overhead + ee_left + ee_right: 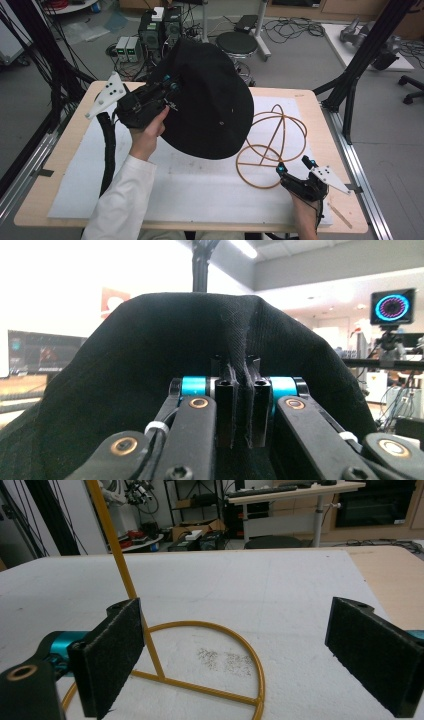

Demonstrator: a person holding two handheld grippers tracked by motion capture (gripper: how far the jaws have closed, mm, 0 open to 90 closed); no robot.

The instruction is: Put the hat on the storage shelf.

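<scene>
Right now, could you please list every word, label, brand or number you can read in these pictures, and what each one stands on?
No text can be read.
Black hat: no label or brand shows.
Screen: a glowing ring, no letters.
Monitor: too blurred to read.
Red patch on the wall: too blurred to read.

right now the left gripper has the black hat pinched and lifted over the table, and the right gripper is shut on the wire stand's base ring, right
Not quite: the right gripper is open. The right gripper view shows its pads standing wide apart over the wire stand, holding nothing. The rest holds: the left gripper has the black hat pinched and lifted over the table.
</scene>
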